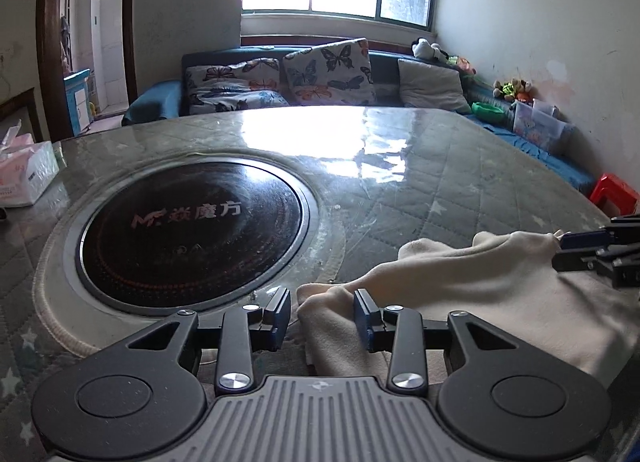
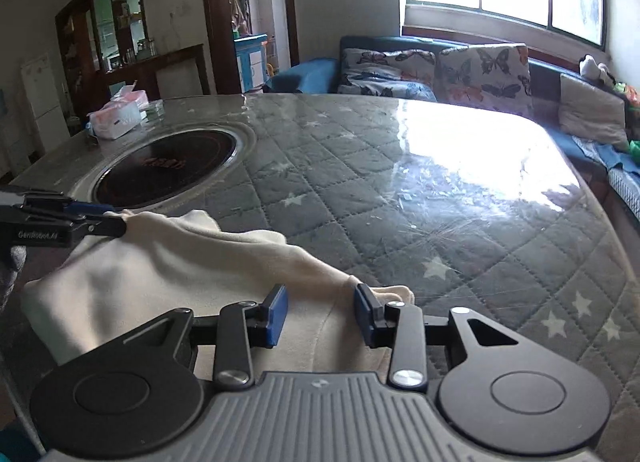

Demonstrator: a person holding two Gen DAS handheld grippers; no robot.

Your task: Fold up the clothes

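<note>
Left fingers: we see the left gripper [image 1: 322, 316] with its blue-padded fingers spread wide, a bunched corner of the cream fleece garment [image 1: 480, 302] lying between them; neither pad visibly presses the fabric.
Right fingers: the right gripper [image 2: 322, 316] is likewise spread wide, straddling a ridge of the same cream fleece garment [image 2: 160, 274], whose far tip pokes out just past the right-hand pad.
Garment position: it lies crumpled on the near edge of the quilted grey surface under clear plastic [image 2: 400, 190], just beside the round black induction hob [image 1: 192, 230] set into it.
Long axis: we judge the cloth runs side to side between the two grippers, one end under each.
Which is nearer: each gripper sits over its own end, so neither has the advantage; the cloth's middle rises in a hump between them.
Deciding relation: the fabric is directly between and below both pairs of fingers, so closing where they stand would likely catch cloth at both ends.
Stage: rumpled and uneven, the garment fits either a spreading-out or a half-made fold; we cannot tell which.
Left view only: the hob's printed lettering, the right gripper from the side at the frame's right edge.
Right view only: the pink-and-white tissue pack [image 2: 118, 114] beyond the hob, the left gripper at the frame's left edge, and the bare stretch of the surface ahead.
</note>
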